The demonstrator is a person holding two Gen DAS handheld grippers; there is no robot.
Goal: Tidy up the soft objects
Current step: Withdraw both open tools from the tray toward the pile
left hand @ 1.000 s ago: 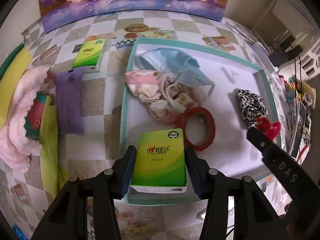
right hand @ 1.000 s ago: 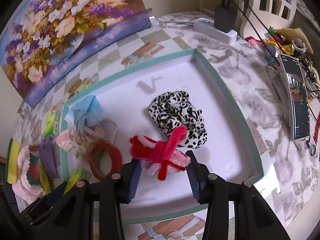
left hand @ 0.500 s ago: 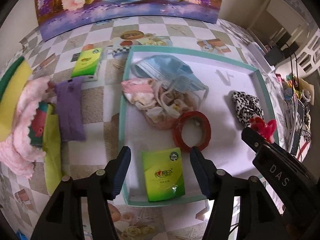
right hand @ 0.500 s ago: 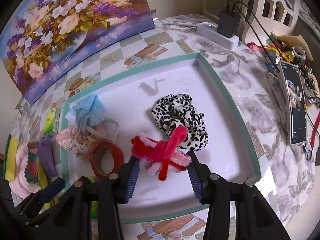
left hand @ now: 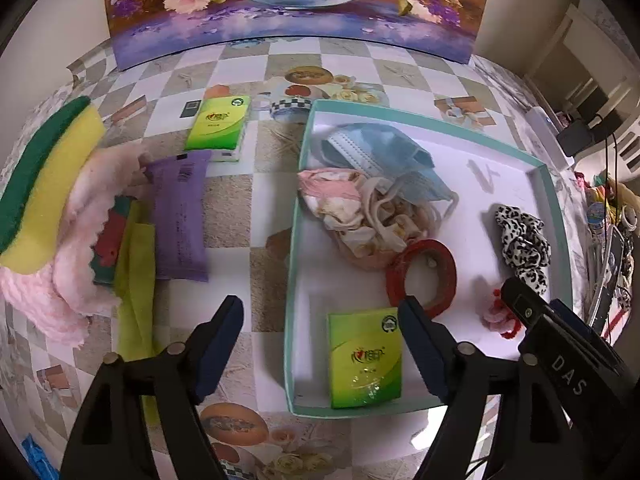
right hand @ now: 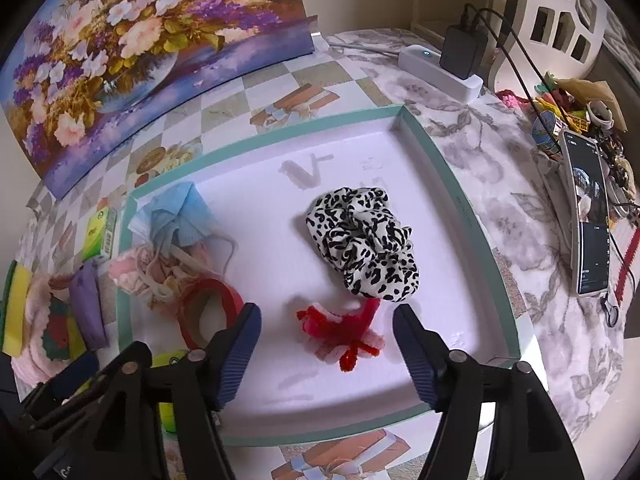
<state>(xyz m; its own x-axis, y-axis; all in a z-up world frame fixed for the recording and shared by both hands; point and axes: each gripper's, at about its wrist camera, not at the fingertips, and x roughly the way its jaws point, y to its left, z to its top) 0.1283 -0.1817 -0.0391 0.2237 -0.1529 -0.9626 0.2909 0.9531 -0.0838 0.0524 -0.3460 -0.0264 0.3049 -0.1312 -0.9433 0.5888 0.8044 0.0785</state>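
Teal-rimmed tray (left hand: 295, 216) is the reference. Inside it: blue face mask (left hand: 380, 152) at the far-left corner, leopard scrunchie (right hand: 360, 240) mid-right, red tape ring (left hand: 422, 276) centre, green tissue pack (left hand: 365, 362) flat at the near-left corner, red-pink pipe-cleaner bundle (right hand: 344, 334) near the front wall. Left gripper (left hand: 320, 344) is opening wide above the pack, pads clear. Right gripper (right hand: 326, 346) is opening, bundle lying loose between the jaws, untouched. Outside the tray's left wall: purple pouch (left hand: 180, 216), second green pack (left hand: 218, 122).

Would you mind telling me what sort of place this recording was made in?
Most likely a home: a table under a patterned tablecloth, a flower painting propped against the wall, and a power strip with a charger beside household clutter.
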